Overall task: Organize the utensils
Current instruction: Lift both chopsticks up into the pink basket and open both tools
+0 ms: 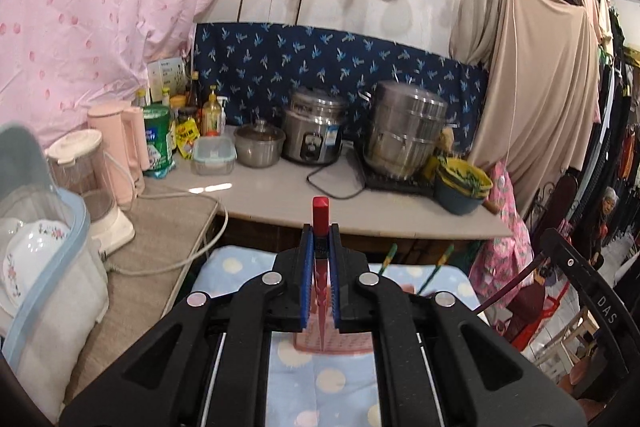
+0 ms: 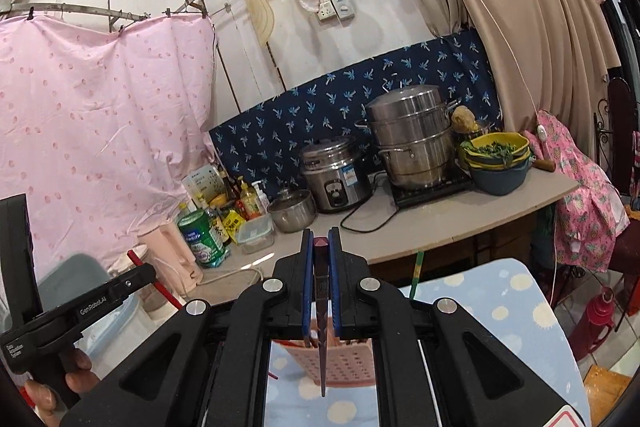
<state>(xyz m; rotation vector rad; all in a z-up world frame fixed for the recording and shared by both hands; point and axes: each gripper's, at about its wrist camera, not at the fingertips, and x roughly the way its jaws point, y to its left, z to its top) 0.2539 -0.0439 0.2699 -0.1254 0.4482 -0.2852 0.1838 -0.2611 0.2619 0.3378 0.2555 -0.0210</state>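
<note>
Clamping a red chopstick (image 1: 320, 223) in the left gripper (image 1: 321, 247) and a dark chopstick (image 2: 321, 291) in the right gripper (image 2: 321, 255), both tips hang above the pink basket (image 2: 340, 359), where slight tilt could miss it.

Glossy red chopstick (image 1: 321, 223); shiny metal steamer pot (image 1: 406, 129); perforated pink plastic holder (image 2: 348, 363).

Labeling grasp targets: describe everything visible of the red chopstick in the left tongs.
The red chopstick is a slim, glossy stick that looks lacquered or plastic. Its squared, blunt end is plain bright red; below a dark band, the shaft carries a red pattern and tapers to a thin point. It stands upright, blunt end up, clamped between the blue pads of the left tongs. The tip points down toward a pink perforated holder on the blue dotted cloth; contact with the holder cannot be told.
</note>
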